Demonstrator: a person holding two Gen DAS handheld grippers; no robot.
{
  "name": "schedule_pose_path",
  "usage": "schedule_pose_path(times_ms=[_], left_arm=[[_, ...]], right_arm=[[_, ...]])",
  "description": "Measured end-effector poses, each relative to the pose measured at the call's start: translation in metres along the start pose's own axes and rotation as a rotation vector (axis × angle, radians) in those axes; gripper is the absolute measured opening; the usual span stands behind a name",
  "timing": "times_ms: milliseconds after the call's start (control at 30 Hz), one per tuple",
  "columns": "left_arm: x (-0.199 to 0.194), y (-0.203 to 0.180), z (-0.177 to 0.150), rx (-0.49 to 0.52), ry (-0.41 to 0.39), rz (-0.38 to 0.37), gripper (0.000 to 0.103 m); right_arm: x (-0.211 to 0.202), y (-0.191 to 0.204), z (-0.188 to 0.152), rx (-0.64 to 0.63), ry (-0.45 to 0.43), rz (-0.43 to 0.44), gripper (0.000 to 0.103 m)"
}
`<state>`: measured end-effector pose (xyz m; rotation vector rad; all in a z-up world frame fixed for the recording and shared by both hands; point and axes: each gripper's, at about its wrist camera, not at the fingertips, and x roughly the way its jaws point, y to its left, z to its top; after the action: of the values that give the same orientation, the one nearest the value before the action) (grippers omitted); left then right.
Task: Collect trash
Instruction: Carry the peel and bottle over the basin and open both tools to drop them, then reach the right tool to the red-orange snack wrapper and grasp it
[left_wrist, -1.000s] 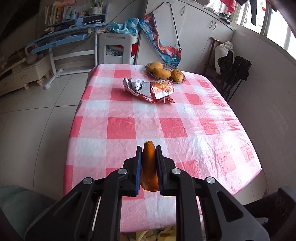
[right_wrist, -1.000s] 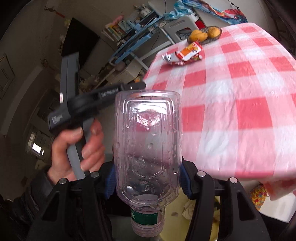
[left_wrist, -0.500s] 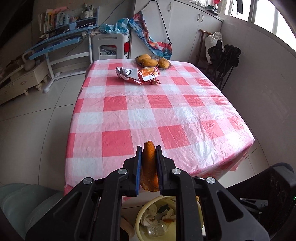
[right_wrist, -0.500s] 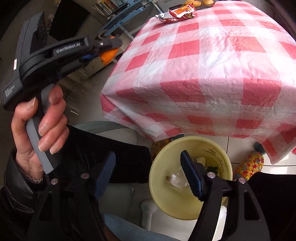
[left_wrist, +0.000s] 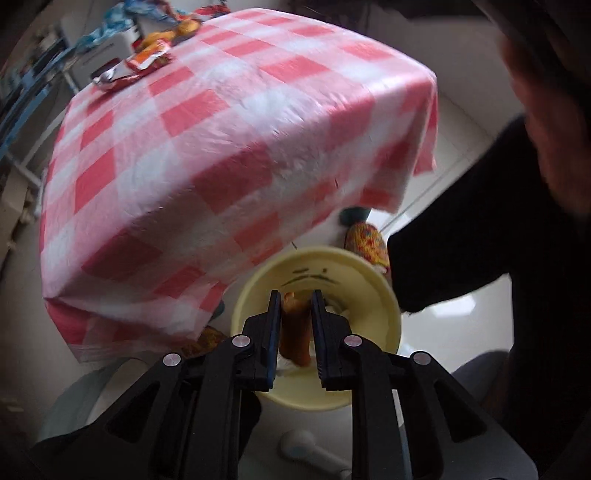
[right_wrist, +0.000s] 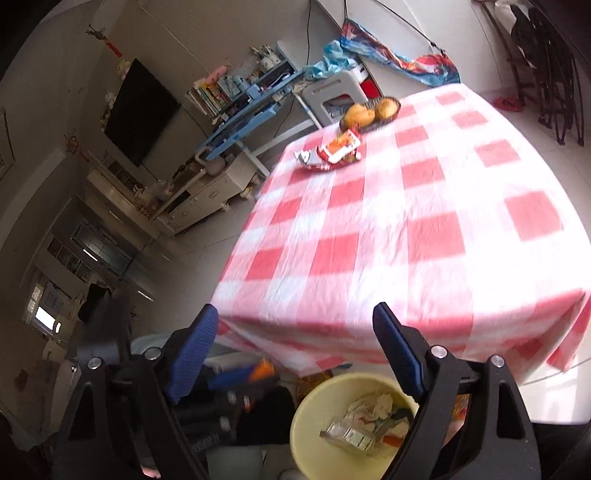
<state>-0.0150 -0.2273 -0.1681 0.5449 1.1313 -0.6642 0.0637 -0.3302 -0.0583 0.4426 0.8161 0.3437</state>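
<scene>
Beside bin (right_wrist: 314, 413), checked tablecloth (right_wrist: 424, 229)

**A lived-in family room at home**

This is a household living and dining room. A table under a red-and-white checked cloth (right_wrist: 424, 229) fills the middle. At its far end sit a bowl of fruit (right_wrist: 371, 110) and a crumpled snack wrapper (right_wrist: 334, 151). Beyond the table, a blue children's study desk (right_wrist: 251, 107) holds books, and a dark television (right_wrist: 142, 110) hangs above a low white cabinet (right_wrist: 199, 192). Below the table's near edge, a yellow waste bin (right_wrist: 314, 406) stands on the pale tiled floor.
</scene>
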Motion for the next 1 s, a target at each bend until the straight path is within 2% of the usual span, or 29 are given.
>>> schedule_pose_path(times_ms=[67, 133, 167, 200, 233, 433, 533, 733, 867, 933, 967, 1000], left_arm=[[0.001, -0.01, -0.002, 0.05, 0.009, 0.006, 0.02], [-0.005, -0.005, 0.0, 0.036, -0.014, -0.004, 0.026], [-0.01, 0.001, 0.002, 0.013, -0.034, 0.007, 0.033], [-0.015, 0.011, 0.005, -0.026, -0.062, 0.024, 0.039], [-0.021, 0.024, 0.008, -0.078, -0.089, 0.036, 0.041], [-0.054, 0.107, 0.014, -0.451, -0.26, 0.137, 0.047], [-0.064, 0.132, 0.011, -0.573, -0.313, 0.144, 0.048], [-0.069, 0.145, 0.013, -0.625, -0.359, 0.154, 0.049], [-0.067, 0.155, 0.014, -0.657, -0.359, 0.139, 0.049], [-0.065, 0.158, 0.013, -0.678, -0.358, 0.128, 0.049], [-0.066, 0.161, 0.013, -0.69, -0.361, 0.123, 0.049], [-0.066, 0.163, 0.012, -0.7, -0.364, 0.123, 0.049]], right_arm=[[0.014, 0.004, 0.025, -0.046, 0.0, -0.025, 0.087], [0.033, 0.003, 0.046, -0.076, 0.007, -0.051, 0.088], [0.045, 0.002, 0.056, -0.083, 0.015, -0.062, 0.088], [0.056, 0.003, 0.066, -0.092, 0.022, -0.074, 0.088], [0.07, 0.005, 0.076, -0.107, 0.028, -0.086, 0.088], [0.15, 0.019, 0.124, -0.232, 0.089, -0.188, 0.089], [0.189, 0.025, 0.142, -0.298, 0.113, -0.247, 0.089], [0.251, 0.034, 0.156, -0.441, 0.182, -0.349, 0.089], [0.277, 0.025, 0.163, -0.471, 0.224, -0.396, 0.089], [0.282, 0.017, 0.163, -0.466, 0.236, -0.393, 0.08], [0.282, 0.015, 0.162, -0.467, 0.234, -0.396, 0.065], [0.281, 0.013, 0.162, -0.462, 0.232, -0.382, 0.055]])
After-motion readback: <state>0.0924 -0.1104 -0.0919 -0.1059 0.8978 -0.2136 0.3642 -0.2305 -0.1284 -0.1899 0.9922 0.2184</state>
